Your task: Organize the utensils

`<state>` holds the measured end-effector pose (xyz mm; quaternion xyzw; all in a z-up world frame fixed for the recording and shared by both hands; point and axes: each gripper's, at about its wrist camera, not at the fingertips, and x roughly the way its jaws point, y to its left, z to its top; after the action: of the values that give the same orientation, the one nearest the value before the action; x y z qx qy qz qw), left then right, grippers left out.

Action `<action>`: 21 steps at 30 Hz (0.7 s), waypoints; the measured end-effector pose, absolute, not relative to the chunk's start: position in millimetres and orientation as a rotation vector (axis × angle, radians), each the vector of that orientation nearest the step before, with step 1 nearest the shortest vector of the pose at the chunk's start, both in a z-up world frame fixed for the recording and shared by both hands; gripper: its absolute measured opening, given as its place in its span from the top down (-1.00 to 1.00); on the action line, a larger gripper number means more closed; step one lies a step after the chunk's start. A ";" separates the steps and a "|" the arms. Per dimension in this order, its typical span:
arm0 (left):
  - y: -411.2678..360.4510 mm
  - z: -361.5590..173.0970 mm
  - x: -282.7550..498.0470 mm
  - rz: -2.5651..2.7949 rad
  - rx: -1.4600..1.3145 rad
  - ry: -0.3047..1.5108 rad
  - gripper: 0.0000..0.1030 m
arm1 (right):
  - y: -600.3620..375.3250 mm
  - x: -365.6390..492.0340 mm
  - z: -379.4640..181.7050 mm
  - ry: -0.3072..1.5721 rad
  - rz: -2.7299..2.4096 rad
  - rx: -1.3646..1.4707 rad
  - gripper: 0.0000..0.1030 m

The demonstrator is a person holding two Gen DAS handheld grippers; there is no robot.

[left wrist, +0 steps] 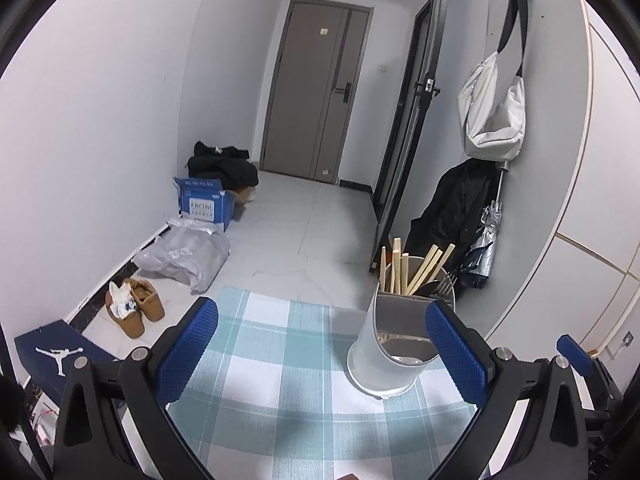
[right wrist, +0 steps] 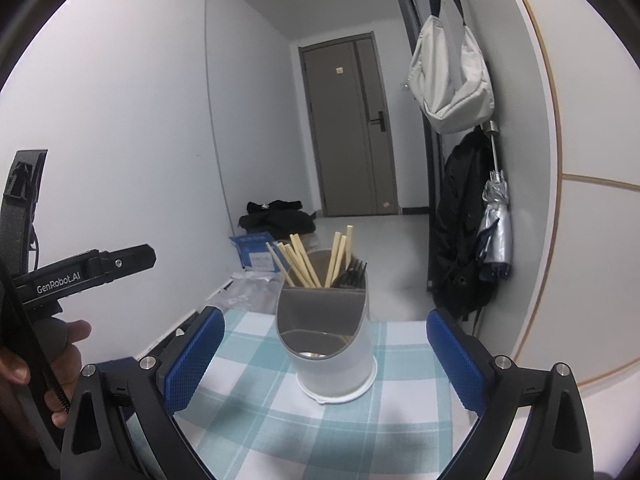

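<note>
Two hand-held grippers hang spread and empty over the checked counter [right wrist: 256,408]: the left hand-held gripper [left wrist: 322,354] and the right hand-held gripper [right wrist: 326,360]. The utensil holder [right wrist: 328,340] stands near the counter's far edge, chopsticks [right wrist: 300,266] and forks [right wrist: 354,272] upright in its back compartments. Sorting looks finished or paused; no loose utensil shows, so the next move calls for finding one.

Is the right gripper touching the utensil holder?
Apart. The right wrist view shows the right gripper open, with checked cloth visible between each blue pad and the utensil holder.
</note>
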<state>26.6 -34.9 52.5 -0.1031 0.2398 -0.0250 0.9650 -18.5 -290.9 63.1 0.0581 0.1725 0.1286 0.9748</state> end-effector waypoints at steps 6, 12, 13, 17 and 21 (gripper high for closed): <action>-34.4 52.9 24.4 -0.045 -0.199 0.484 -0.97 | -290.8 -18.9 62.4 0.349 0.253 0.117 -0.99; -36.1 50.3 26.1 -0.055 -0.195 0.507 -0.97 | -290.1 -18.9 62.1 0.353 0.253 0.112 -1.00; -36.9 49.5 26.6 -0.056 -0.191 0.513 -0.97 | -290.1 -19.2 62.1 0.354 0.253 0.112 -1.00; -40.8 49.7 22.9 -0.047 -0.169 0.497 -0.97 | -290.4 -20.0 62.1 0.351 0.251 0.109 -1.00; -40.7 50.0 22.1 -0.043 -0.167 0.492 -0.97 | -292.3 -19.9 61.5 0.353 0.250 0.112 -1.00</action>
<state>22.1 -40.7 50.0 -0.0828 0.2434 -0.0213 0.9662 -19.9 -292.3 61.5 0.0555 0.1751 0.1240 0.9751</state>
